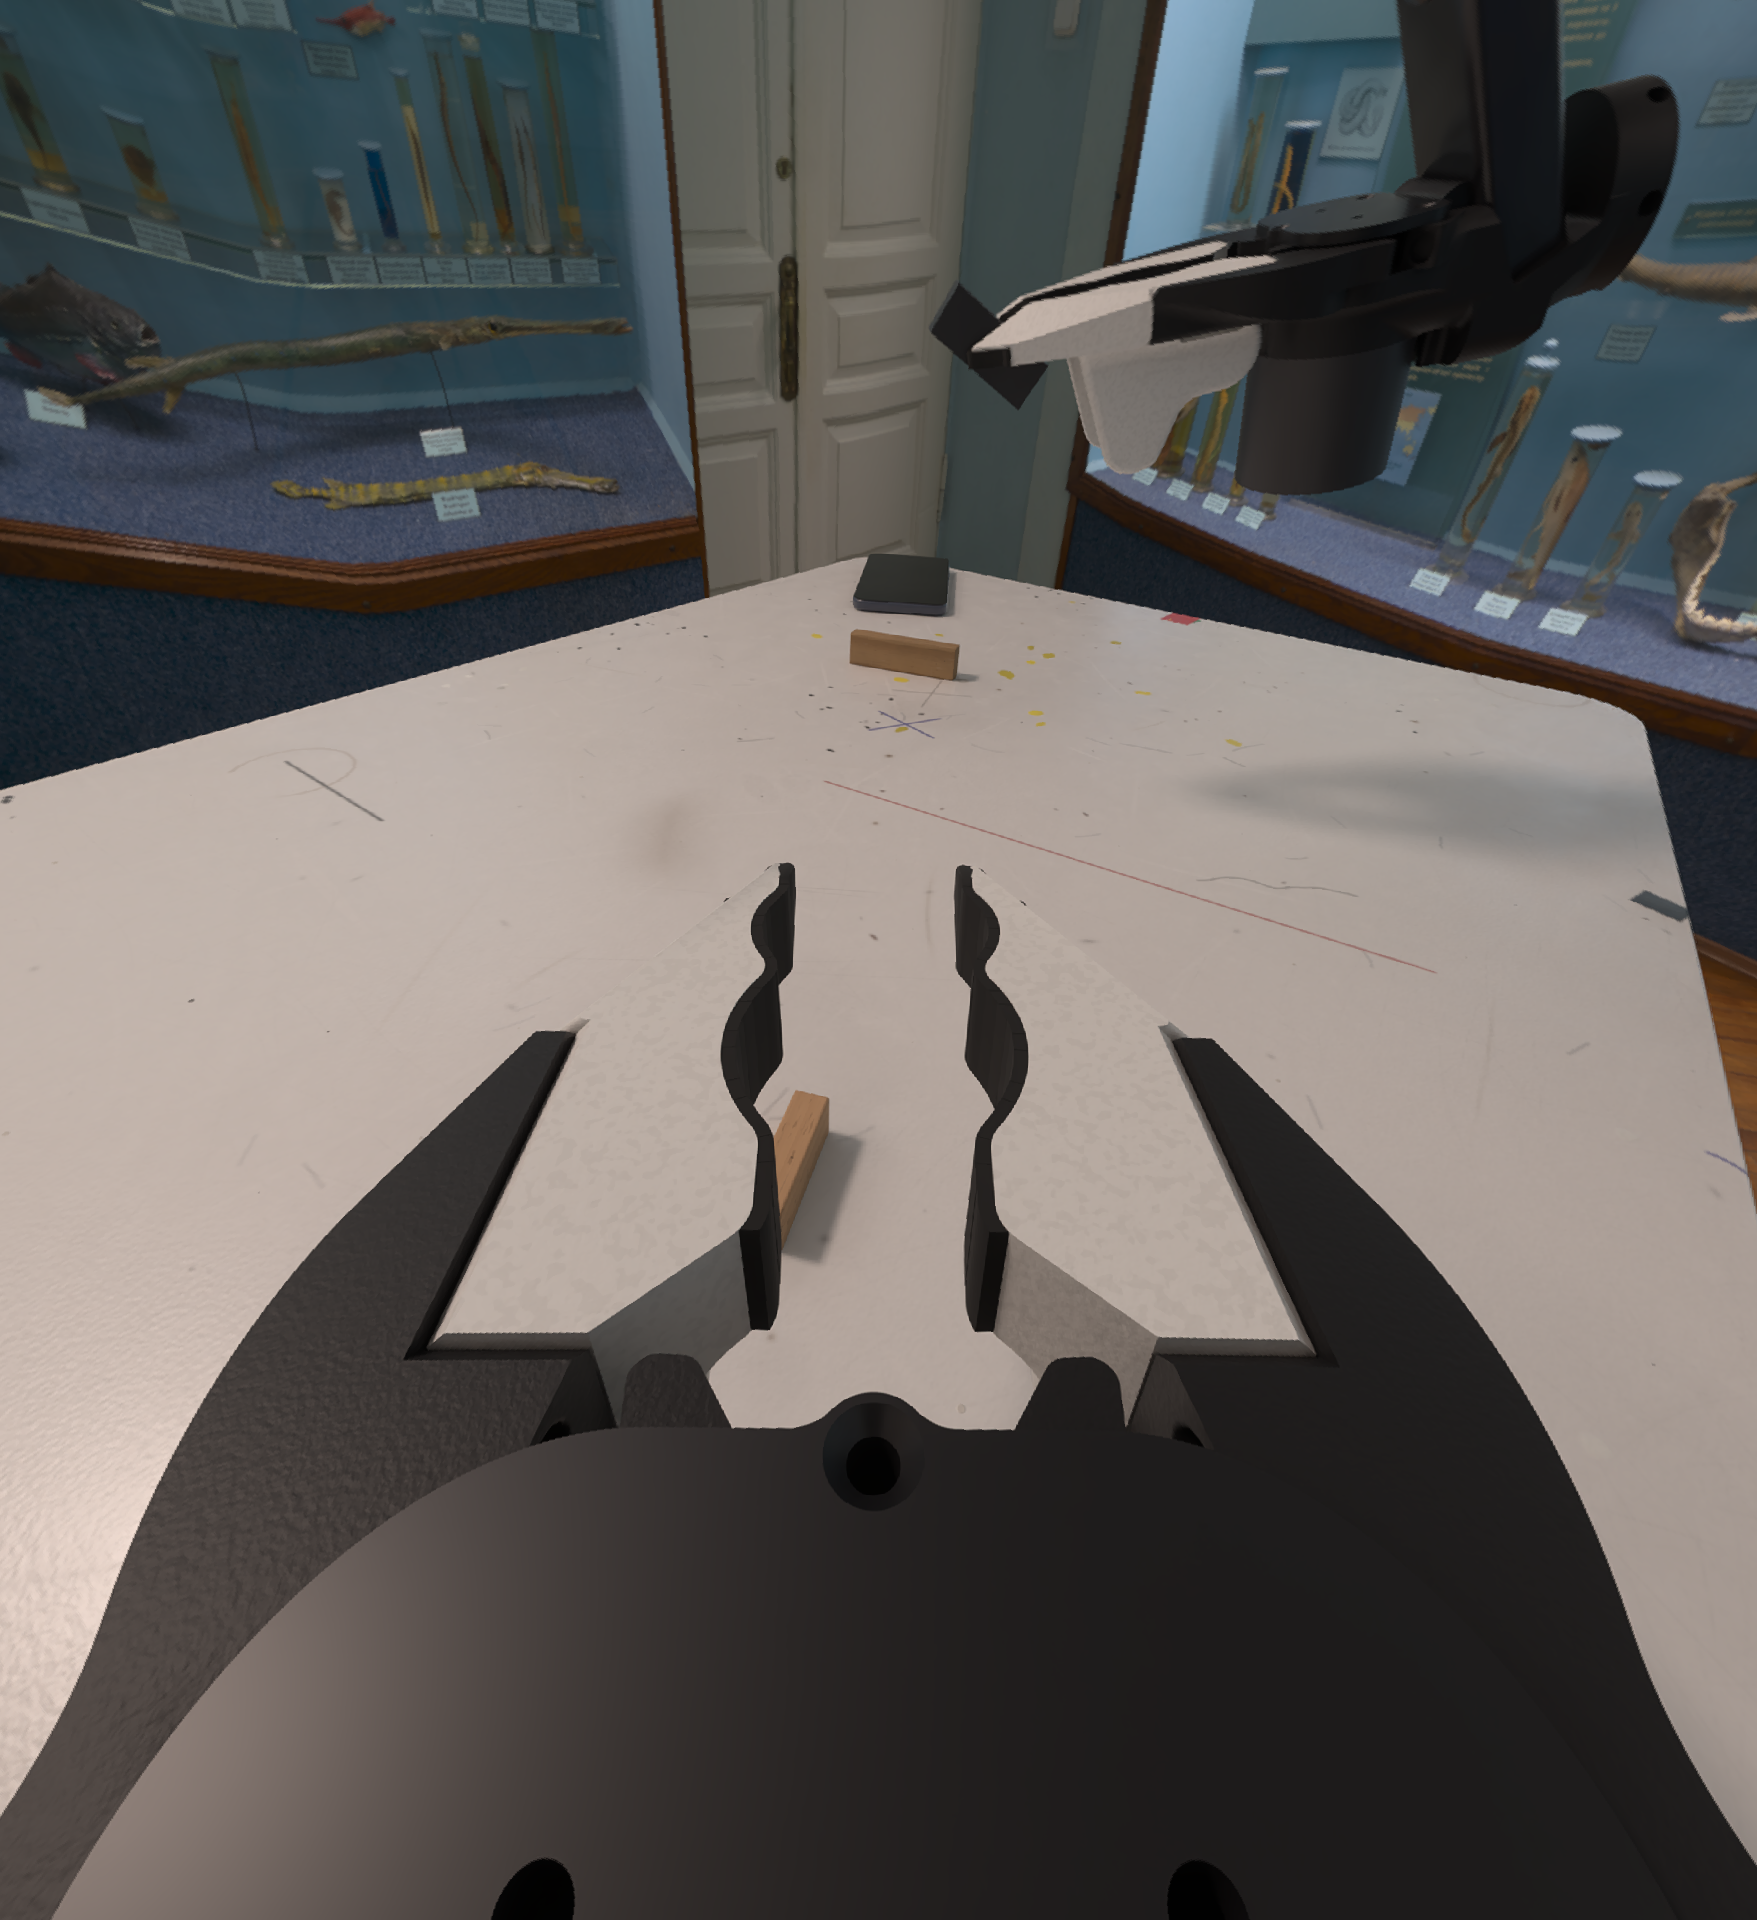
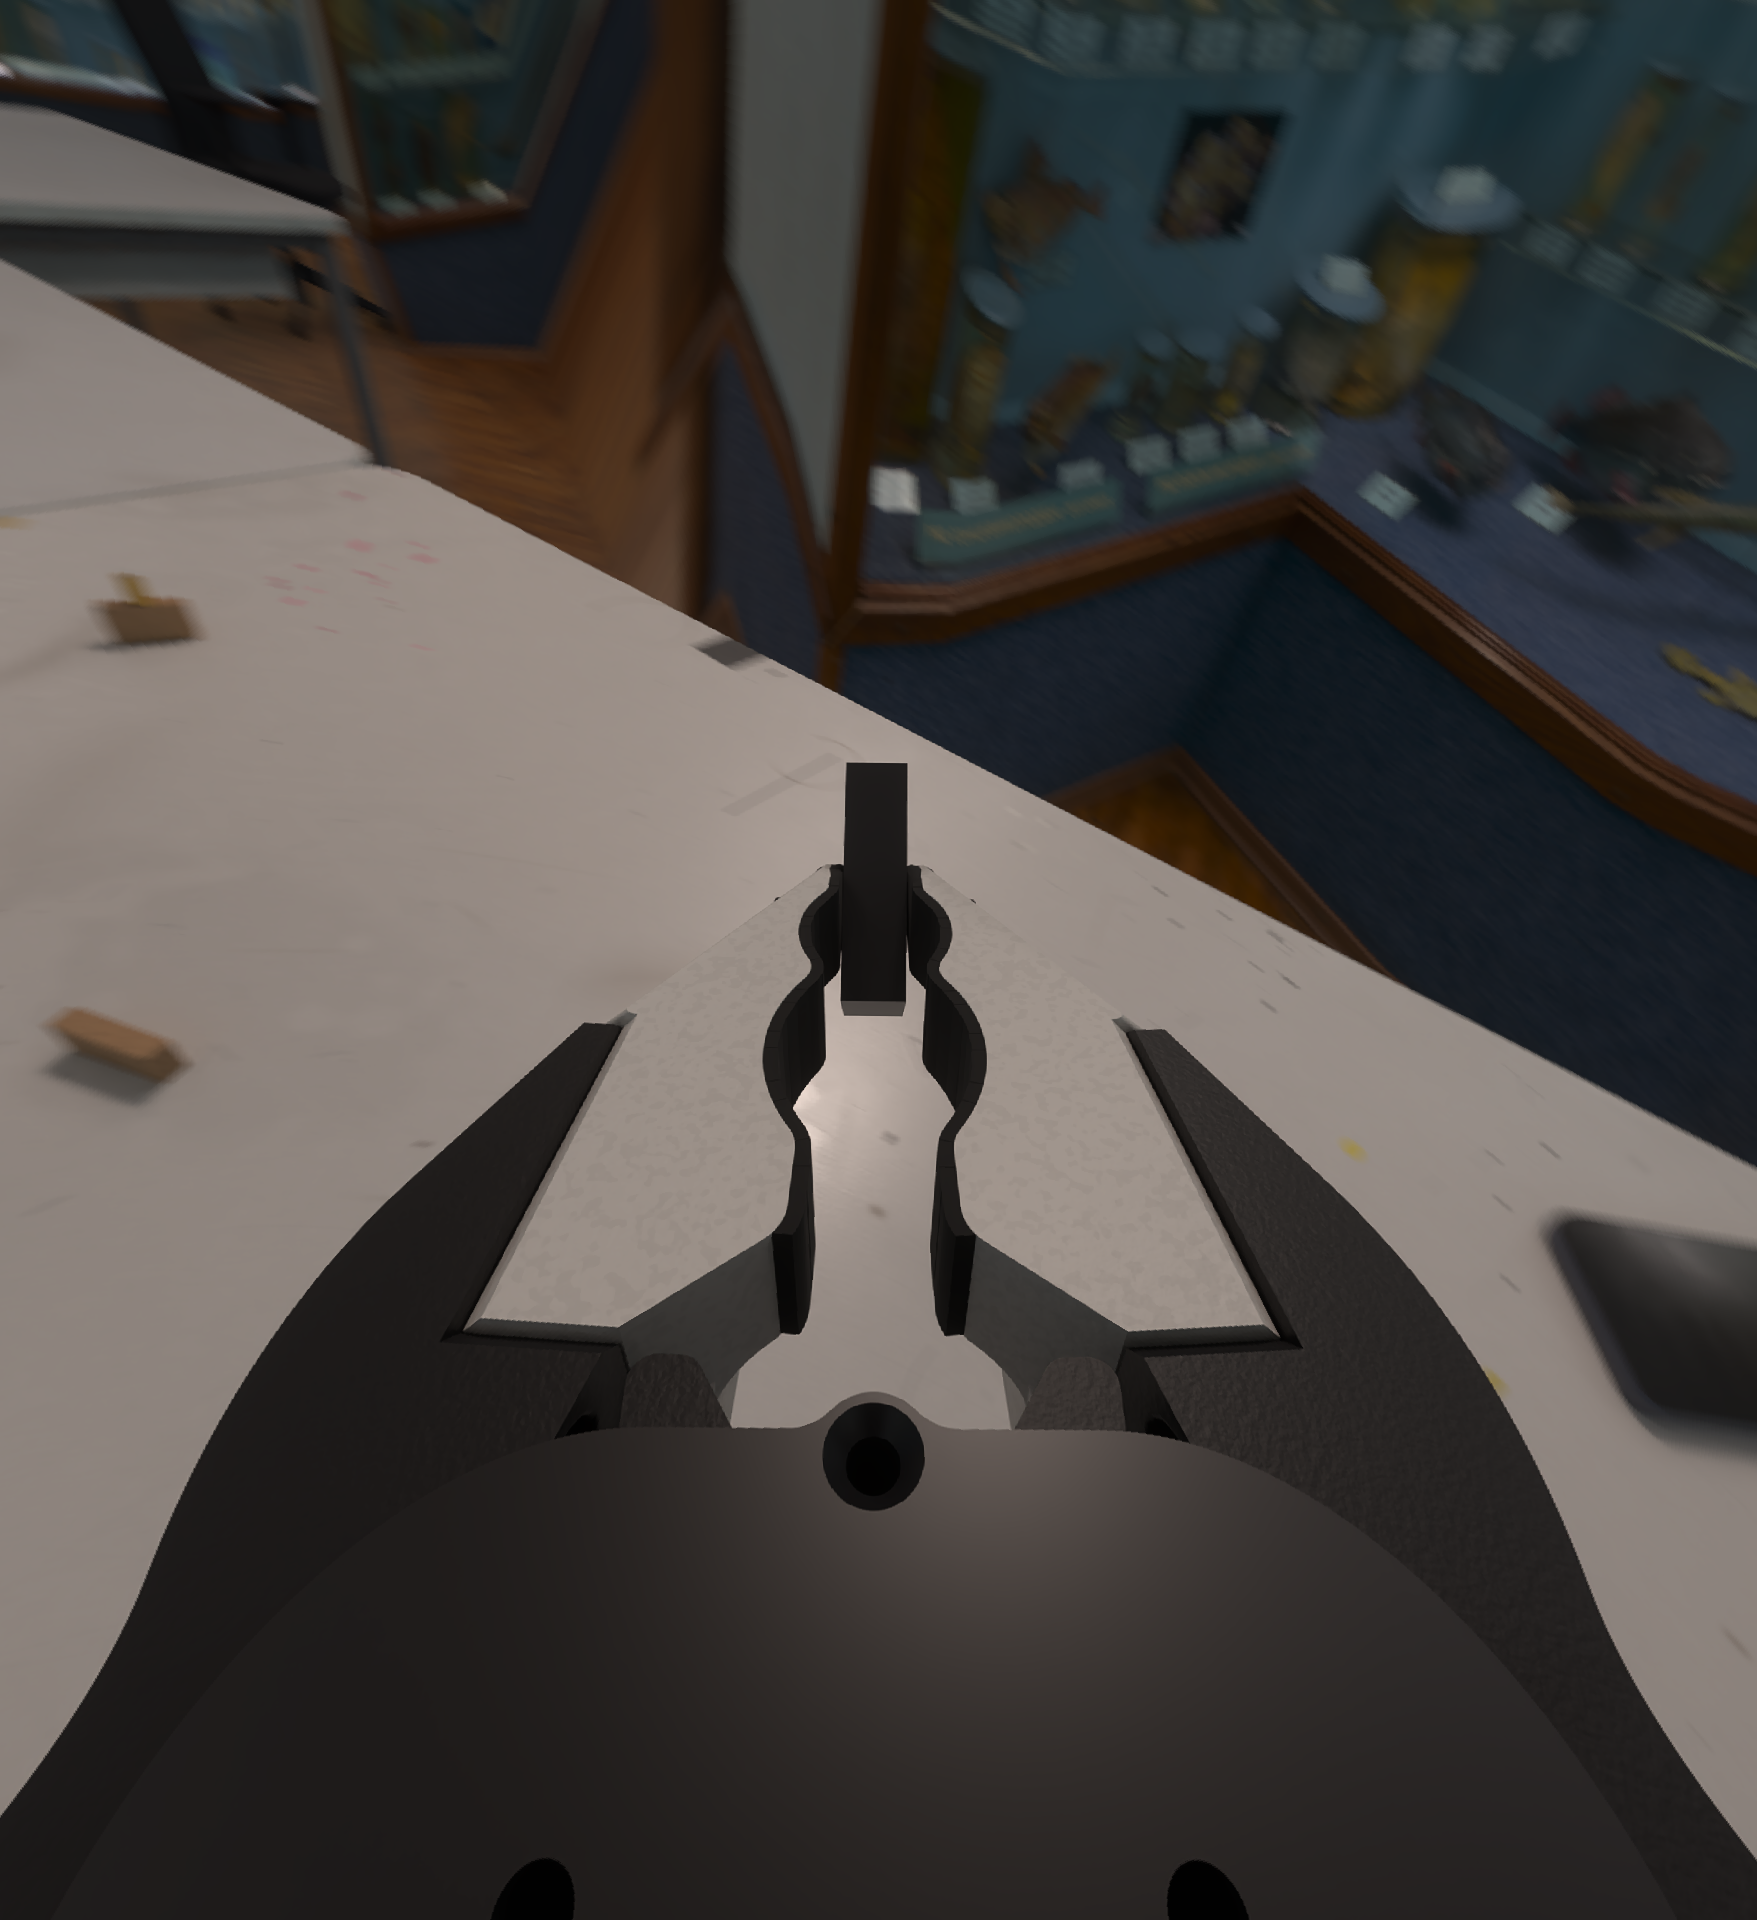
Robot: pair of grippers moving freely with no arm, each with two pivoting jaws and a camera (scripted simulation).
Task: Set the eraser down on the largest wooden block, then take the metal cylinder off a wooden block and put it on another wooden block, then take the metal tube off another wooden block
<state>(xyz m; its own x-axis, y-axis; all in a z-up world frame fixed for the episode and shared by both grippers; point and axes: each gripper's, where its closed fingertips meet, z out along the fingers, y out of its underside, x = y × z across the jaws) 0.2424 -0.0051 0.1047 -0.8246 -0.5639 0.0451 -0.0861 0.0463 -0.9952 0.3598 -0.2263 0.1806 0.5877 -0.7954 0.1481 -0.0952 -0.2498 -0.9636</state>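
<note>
My right gripper (image 2: pixel 874 875) is shut on the black eraser (image 2: pixel 874 816), which stands upright between its tips, high above the white table (image 2: pixel 417 831). In the left wrist view the right gripper (image 1: pixel 1009 335) hangs in the air at the upper right with the eraser (image 1: pixel 967 330) in it. My left gripper (image 1: pixel 874 878) is open and empty, low over the table (image 1: pixel 282 1039). A small wooden block (image 1: pixel 803 1148) lies under it, partly hidden by the left finger. Another wooden block (image 1: pixel 903 652) lies far ahead. Blurred wooden blocks (image 2: pixel 115 1042) (image 2: pixel 141 620) lie to the right gripper's left; the farther one carries something small.
A dark flat phone-like slab (image 1: pixel 903 584) lies at the table's far end, beyond the far block; it also shows in the right wrist view (image 2: pixel 1705 1320). The table's edge (image 2: pixel 1113 894) runs just ahead of the right gripper. Display cases and wooden floor surround the table.
</note>
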